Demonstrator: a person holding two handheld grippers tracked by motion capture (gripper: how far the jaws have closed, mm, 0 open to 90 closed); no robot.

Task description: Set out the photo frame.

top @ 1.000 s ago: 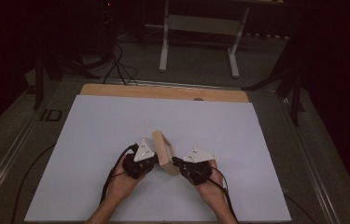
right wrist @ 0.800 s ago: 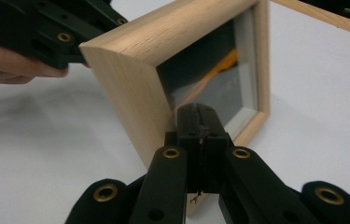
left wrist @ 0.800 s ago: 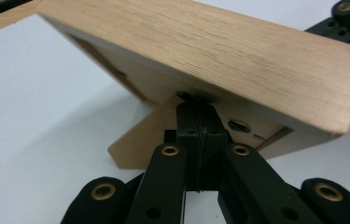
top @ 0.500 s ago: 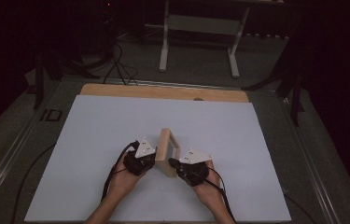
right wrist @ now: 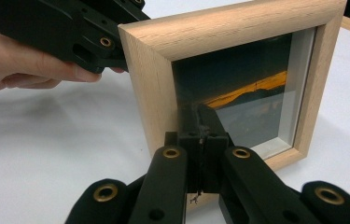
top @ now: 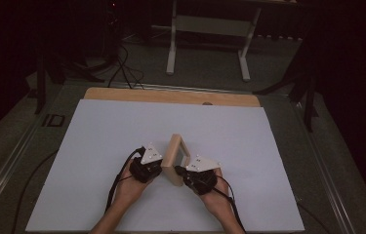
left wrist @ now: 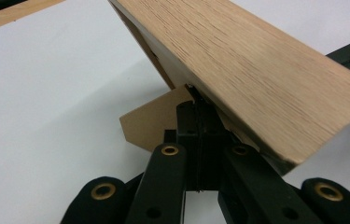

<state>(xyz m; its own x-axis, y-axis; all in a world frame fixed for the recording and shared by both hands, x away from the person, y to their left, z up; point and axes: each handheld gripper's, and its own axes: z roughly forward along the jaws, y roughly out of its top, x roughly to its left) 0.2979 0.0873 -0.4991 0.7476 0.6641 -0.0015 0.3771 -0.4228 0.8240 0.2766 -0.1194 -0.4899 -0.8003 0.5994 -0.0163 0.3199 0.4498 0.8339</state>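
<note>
1. Near the front edge of the white board point(top: 97, 146), about midway between its left and right edges, a wooden picture frame point(top: 175, 158) stands upright on its lower edge.
2. Seen in the high view, the frame's thin side faces the camera and its glazed front is turned toward the board's right edge.
3. Left gripper point(top: 157, 167): its jaws are closed together with nothing between them, the tips pressed against the frame's back, close to the cardboard stand point(left wrist: 151, 123) that sticks out from the back.
4. Right gripper point(top: 184, 171): jaws likewise closed on nothing, the tips set against the front of the frame near its lower left corner, by the glass point(right wrist: 238, 93).
5. Each gripper sits in a hand that comes in over the board's front edge: left hand point(top: 129, 187) and right hand point(top: 214, 197), one on either side of the frame.
6. Cables point(top: 114, 183) trail from both grippers back toward the front edge.
7. Open room: the board lies bare from the frame to its far edge, and to the left and right edges as well; the widest free stretches are toward the far left and far right corners.
8. Beyond the far edge a strip of bare wood point(top: 171, 96) shows, and the white legs of a stand point(top: 173, 46) rise from the floor well behind it.
</note>
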